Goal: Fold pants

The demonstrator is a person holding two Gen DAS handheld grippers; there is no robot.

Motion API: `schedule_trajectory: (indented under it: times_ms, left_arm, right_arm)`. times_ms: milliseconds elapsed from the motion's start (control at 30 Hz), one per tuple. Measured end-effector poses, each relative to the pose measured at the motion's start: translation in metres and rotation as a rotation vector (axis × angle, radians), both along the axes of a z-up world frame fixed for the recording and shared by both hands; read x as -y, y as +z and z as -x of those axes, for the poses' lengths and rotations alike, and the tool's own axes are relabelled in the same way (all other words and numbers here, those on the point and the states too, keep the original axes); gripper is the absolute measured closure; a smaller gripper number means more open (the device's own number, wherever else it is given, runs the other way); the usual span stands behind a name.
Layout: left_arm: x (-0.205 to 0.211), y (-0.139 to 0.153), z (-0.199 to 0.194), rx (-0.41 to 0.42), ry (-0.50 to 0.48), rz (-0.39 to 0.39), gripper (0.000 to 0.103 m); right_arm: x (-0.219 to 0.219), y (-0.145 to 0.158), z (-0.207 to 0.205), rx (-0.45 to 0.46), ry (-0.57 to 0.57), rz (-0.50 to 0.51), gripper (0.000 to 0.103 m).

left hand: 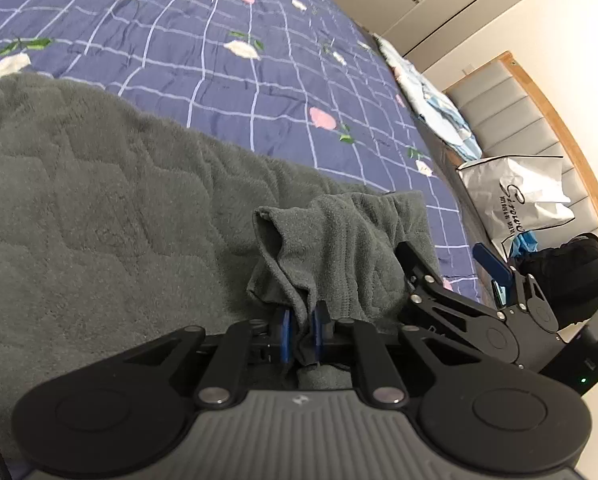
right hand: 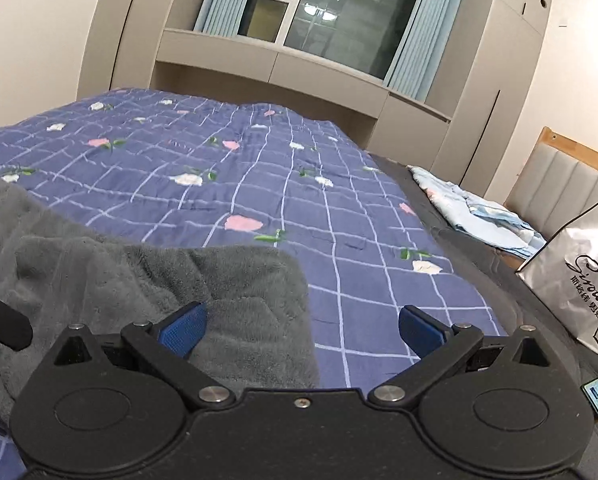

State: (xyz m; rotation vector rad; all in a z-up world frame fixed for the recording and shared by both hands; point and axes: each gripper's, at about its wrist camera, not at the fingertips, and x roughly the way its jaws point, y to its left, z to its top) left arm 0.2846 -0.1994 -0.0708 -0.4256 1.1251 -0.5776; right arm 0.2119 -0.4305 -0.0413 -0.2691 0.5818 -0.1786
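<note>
The grey fleece pants (left hand: 99, 184) are lying on the blue checked quilt (left hand: 227, 52) of the bed. The left gripper (left hand: 302, 330) is pinching a bunched end of the pants, its jaws clenched on the cloth, and this end is standing up in folds above the fingers. The right gripper (right hand: 302, 330) is hovering just over the edge of the pants (right hand: 239, 300) with its jaws spread wide and holding nothing. A silver shopping bag (right hand: 579, 276) is standing at the right, probably on the bed edge.
</note>
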Motion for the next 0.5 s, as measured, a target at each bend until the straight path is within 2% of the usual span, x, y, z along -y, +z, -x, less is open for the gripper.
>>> schedule_trajectory:
  times_ms: [100,267,333,500]
  left_arm:
    - [0.001,0.002,0.006,0.035,-0.002,-0.017,0.092]
    - [0.003,0.002,0.009,0.047,-0.007,-0.048,0.092]
    - [0.001,0.004,0.009,0.049,-0.011,-0.048,0.092]
    - [0.001,0.003,0.010,0.046,-0.018,-0.048,0.092]
  right_arm:
    - [-0.002,0.004,0.002,0.022,-0.001,0.010,0.001]
    - [0.000,-0.016,-0.010,-0.064,-0.002,0.007,0.001]
    - [0.003,-0.015,-0.010,-0.061,-0.007,-0.014,0.001]
    - [-0.001,-0.003,0.001,0.003,-0.011,0.009,0.001]
